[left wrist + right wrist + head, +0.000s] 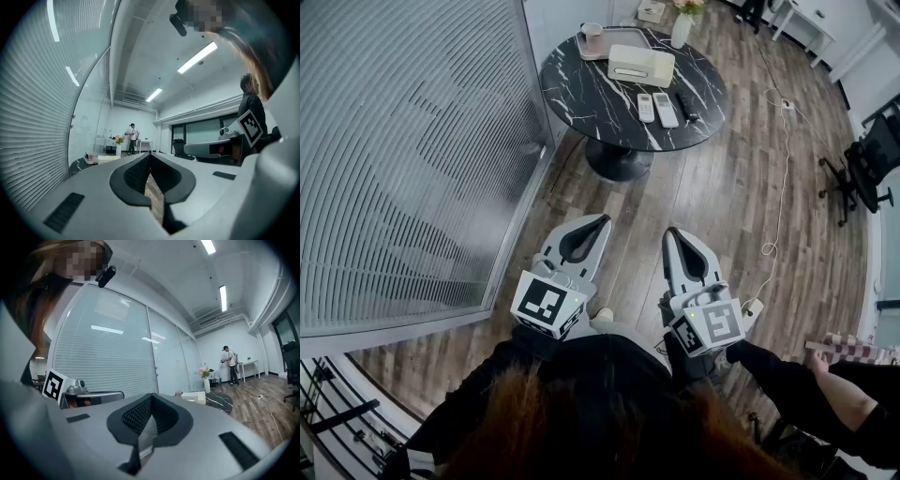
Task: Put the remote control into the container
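Held left claw [602,222] and right claw [674,234] closed, empty, well short of the counter [581,89]. Needed stepping closer, then opening over a remote control [665,110].

A white remote control [646,108], a longer white remote [666,110] and a black remote [685,105] lie flat near the worktop's [581,89] front edge; the cream container [641,65] sits mid-worktop.

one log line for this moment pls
stage: pre-reach | left gripper: shut, empty | right gripper: shut, empty | remotes: three on table, near container
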`<state>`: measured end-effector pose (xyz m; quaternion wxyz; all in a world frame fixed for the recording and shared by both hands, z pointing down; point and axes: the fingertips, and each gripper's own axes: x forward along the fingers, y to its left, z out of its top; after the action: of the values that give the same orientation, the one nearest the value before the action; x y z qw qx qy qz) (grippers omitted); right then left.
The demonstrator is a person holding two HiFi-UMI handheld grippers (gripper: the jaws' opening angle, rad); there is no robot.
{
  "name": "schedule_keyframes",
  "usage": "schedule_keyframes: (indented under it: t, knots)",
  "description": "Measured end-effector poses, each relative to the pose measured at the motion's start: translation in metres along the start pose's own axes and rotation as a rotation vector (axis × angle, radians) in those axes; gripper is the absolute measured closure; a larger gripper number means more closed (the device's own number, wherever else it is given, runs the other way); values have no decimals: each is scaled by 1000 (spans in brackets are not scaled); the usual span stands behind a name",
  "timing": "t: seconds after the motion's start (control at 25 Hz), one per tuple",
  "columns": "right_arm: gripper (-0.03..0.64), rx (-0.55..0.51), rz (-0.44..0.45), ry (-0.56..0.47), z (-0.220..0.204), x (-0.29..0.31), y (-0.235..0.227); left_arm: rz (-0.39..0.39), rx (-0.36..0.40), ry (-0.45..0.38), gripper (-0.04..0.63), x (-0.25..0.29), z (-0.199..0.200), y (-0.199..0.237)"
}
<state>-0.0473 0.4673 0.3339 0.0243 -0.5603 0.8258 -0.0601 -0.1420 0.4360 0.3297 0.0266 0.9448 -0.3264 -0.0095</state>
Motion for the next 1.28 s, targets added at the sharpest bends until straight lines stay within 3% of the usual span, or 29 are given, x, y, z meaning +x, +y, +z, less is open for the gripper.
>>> schedule_keyframes:
  t: [0.44,0.76,1.28]
  knots:
    - [601,-6,24,-1,3,2,-12,12,17,-9,586,12,1,-4]
    - [600,57,23,-10,-2,-1,-23,24,22,0,586,14,-2,0]
    - [600,68,-31,10,-3,64,-66,68,-14,-15,586,56,-4,86]
